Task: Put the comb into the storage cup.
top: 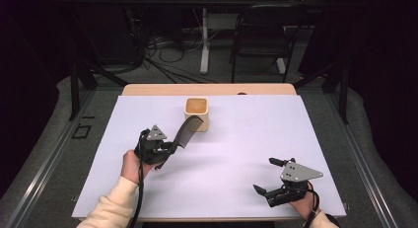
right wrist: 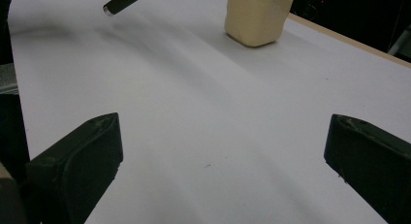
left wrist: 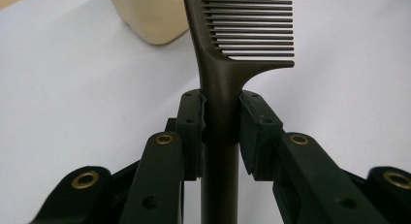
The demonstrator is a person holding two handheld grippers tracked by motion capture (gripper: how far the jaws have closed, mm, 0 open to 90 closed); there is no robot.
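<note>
Between tool pads, dark toothed comb [left wrist: 228,64]

A white sheet [top: 236,154] covers the wooden table [top: 207,90]; beyond it stand a black chair [top: 261,40] and tangled cables [top: 153,50].

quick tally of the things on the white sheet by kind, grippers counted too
comb: 1, dark, clamped by its handle in the left gripper
cup: 1, tan, square, standing upright
grippers: 2, the left one and the right gripper, which is open with nothing between its jaws
total: 4
</note>
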